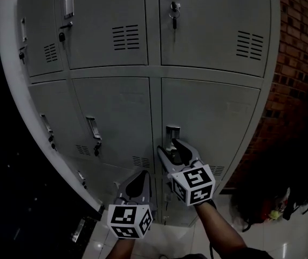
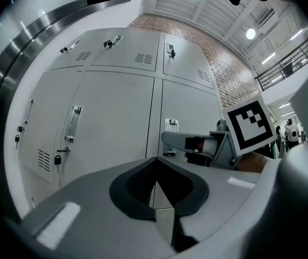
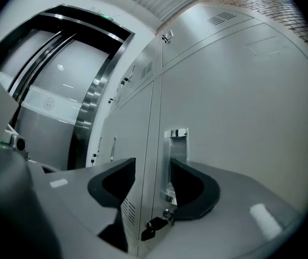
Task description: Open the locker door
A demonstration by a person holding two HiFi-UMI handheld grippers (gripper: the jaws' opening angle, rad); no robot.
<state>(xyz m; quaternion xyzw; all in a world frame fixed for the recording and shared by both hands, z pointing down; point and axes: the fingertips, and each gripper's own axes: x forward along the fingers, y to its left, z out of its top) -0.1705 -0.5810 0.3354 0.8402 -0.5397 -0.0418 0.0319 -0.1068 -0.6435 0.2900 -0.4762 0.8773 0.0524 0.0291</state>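
The lower right locker door is grey and sits flush with its neighbours. Its metal handle runs along the door's left edge, and a key with a dark fob hangs below it. My right gripper is open right at the handle. Its right pad covers the handle's lower part, and the door's edge seam shows in the gap between the pads. My left gripper hangs shut and empty, lower and to the left, pointing at the lockers.
More grey lockers stand left and above, each with a handle and a hanging key. A brick wall borders the lockers on the right, with dark bags on the shiny floor below it.
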